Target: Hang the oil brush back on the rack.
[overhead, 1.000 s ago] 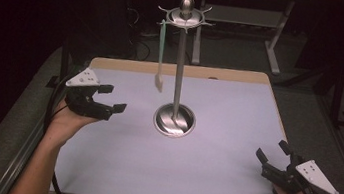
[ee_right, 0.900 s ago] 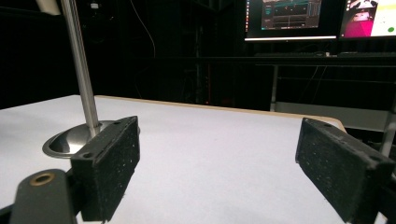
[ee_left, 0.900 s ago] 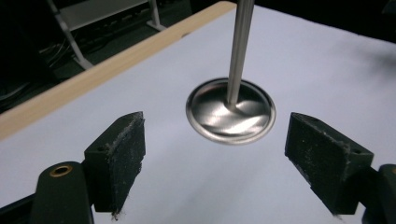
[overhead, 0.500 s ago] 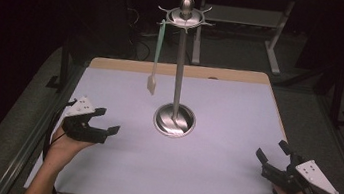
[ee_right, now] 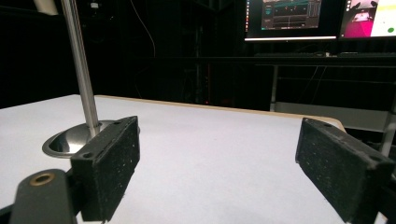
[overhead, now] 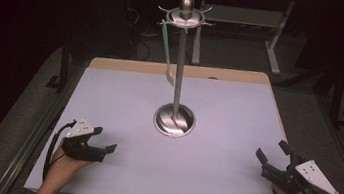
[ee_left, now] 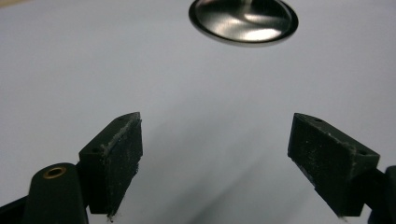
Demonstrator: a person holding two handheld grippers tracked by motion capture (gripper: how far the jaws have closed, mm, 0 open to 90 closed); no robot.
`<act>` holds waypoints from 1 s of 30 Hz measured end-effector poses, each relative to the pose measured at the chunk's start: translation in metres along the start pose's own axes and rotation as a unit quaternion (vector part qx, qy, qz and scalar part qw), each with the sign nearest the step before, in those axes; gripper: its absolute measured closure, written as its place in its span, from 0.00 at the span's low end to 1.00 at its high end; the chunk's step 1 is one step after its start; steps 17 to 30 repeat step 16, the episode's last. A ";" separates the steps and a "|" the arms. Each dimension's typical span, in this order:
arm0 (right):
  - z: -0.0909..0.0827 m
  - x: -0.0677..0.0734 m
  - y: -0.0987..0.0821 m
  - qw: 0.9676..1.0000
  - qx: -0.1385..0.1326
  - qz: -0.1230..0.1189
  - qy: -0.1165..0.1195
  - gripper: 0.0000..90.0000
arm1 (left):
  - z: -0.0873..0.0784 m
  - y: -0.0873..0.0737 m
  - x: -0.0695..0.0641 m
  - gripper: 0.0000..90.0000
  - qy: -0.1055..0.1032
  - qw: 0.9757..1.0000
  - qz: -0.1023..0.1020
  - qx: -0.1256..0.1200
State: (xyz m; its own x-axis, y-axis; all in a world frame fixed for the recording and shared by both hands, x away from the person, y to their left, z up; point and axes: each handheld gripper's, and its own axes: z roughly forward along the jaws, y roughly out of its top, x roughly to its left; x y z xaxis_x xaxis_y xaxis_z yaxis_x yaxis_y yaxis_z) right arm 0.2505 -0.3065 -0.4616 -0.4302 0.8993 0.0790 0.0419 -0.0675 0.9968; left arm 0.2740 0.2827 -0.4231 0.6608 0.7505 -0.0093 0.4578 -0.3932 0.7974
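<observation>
A tall metal stand (overhead: pixel 178 82) rises from a round steel base (overhead: pixel 174 120) in the middle of the white table (overhead: pixel 209 182). A pale spatula (overhead: pixel 168 51) hangs from one hook of its crown. My left gripper (overhead: pixel 104 139) rests low at the table's front left, open, with nothing between its jaws. Its own view looks down at the base (ee_left: pixel 243 21). My right gripper (overhead: pixel 272 151) sits at the front right, open and empty. In its view the pole (ee_right: pixel 81 70) stands to the left.
The table's wooden far edge (overhead: pixel 178 70) runs behind the stand. Dark floor, cables and a metal frame (overhead: pixel 272 44) lie beyond. Monitors (ee_right: pixel 322 18) glow far off in the right gripper view.
My left gripper has drawn back toward the front edge and lowered to the table. The right gripper has stayed put. The spatula has kept hanging on the stand.
</observation>
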 end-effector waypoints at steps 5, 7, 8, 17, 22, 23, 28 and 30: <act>0.000 0.001 0.000 1.000 0.000 -0.005 0.000 0.15 | 0.006 -0.010 -0.001 0.19 0.006 1.000 0.004 0.026; 0.000 0.001 0.000 1.000 0.000 -0.006 0.000 0.15 | 0.007 -0.013 0.000 0.18 0.006 0.999 0.010 0.034; 0.000 0.001 0.000 1.000 0.000 -0.006 0.000 0.15 | 0.007 -0.013 0.001 0.18 0.005 0.999 0.009 0.034; 0.000 0.001 0.000 1.000 0.001 -0.005 0.000 0.15 | 0.008 -0.016 0.004 0.18 0.011 0.999 0.005 0.035; 0.000 0.001 0.000 1.000 0.001 -0.005 0.000 0.15 | 0.008 -0.016 0.004 0.18 0.011 0.999 0.005 0.035; 0.000 0.001 0.000 1.000 0.001 -0.005 0.000 0.15 | 0.008 -0.016 0.004 0.18 0.011 0.999 0.005 0.035; 0.000 0.001 0.000 1.000 0.001 -0.005 0.000 0.15 | 0.008 -0.016 0.004 0.18 0.011 0.999 0.005 0.035; 0.000 0.001 0.000 1.000 0.001 -0.005 0.000 0.15 | 0.008 -0.016 0.004 0.18 0.011 0.999 0.005 0.035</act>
